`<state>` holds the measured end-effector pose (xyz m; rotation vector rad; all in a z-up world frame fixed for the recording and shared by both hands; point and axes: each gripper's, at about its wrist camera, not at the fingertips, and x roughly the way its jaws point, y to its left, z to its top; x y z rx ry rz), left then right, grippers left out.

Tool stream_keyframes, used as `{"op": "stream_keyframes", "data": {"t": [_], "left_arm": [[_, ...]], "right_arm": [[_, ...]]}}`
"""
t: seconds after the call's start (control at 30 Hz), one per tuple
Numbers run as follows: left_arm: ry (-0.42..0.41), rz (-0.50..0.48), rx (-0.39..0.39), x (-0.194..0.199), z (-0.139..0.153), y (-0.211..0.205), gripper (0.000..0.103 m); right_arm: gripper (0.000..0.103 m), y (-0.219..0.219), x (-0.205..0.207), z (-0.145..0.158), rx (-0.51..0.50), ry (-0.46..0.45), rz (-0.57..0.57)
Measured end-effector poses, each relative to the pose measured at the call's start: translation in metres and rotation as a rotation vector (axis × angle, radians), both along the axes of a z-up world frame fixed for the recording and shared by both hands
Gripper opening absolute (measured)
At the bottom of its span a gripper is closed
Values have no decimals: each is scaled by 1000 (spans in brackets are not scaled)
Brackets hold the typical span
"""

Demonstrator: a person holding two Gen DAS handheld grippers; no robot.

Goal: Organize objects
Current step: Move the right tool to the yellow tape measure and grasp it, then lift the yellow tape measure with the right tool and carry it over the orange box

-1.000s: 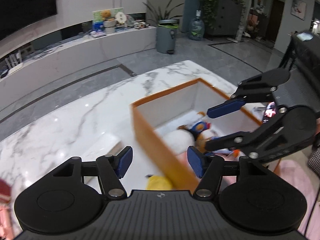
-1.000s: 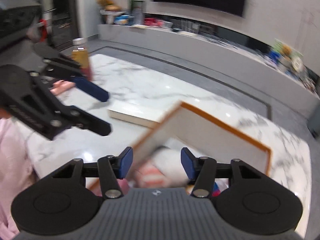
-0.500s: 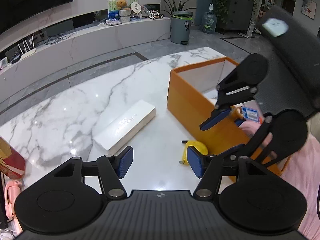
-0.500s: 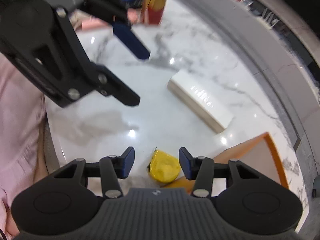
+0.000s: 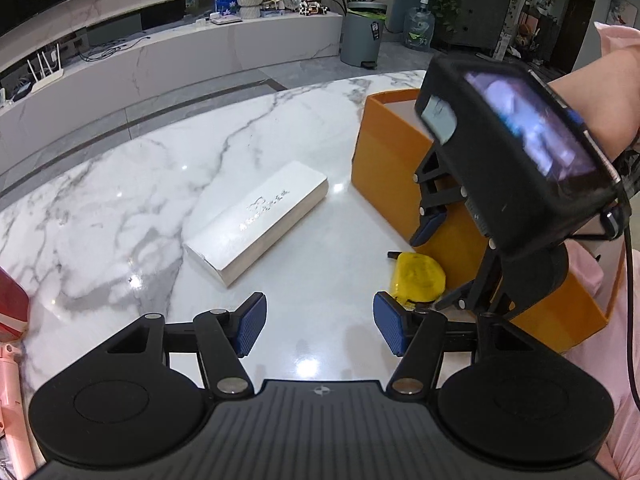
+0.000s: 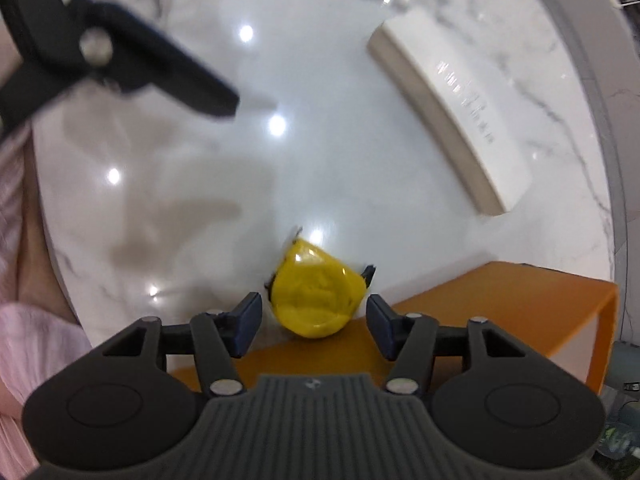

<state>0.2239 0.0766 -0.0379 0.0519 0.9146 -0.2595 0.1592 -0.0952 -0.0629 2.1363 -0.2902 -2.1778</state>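
1. Marble table (image 5: 120, 208), glossy.
2. Orange box (image 5: 384, 160), open-topped, at the table's edge; contents hidden.
3. Long white box (image 5: 256, 220) lies flat, apart from the orange one.
4. Left gripper (image 5: 319, 322): jaws apart, empty, above bare marble.
5. Right gripper (image 6: 313, 319): pointing down, jaws opening, pads flanking but not pressing the yellow packet.
6. Yellow packet (image 6: 316, 298) lies on the marble, against the orange box's wall.

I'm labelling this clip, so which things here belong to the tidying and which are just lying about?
Part of the job:
yellow packet, between the opening right tongs
orange box
white carton
left tongs, empty

Just lying about:
bin
water jug
router
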Motion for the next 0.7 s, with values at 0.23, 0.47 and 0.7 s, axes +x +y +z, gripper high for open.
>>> {"op": "stream_keyframes", "data": {"t": [0.23, 0.47, 0.7], "left_arm": [[19, 6, -6, 3, -8, 5, 71], [22, 9, -15, 2, -11, 7, 71], [27, 12, -16, 3, -12, 8, 71]], "right_arm": [[61, 2, -6, -16, -41, -66, 41], [61, 15, -14, -24, -99, -127, -21], [61, 22, -14, -25, -140, -127, -70]]}}
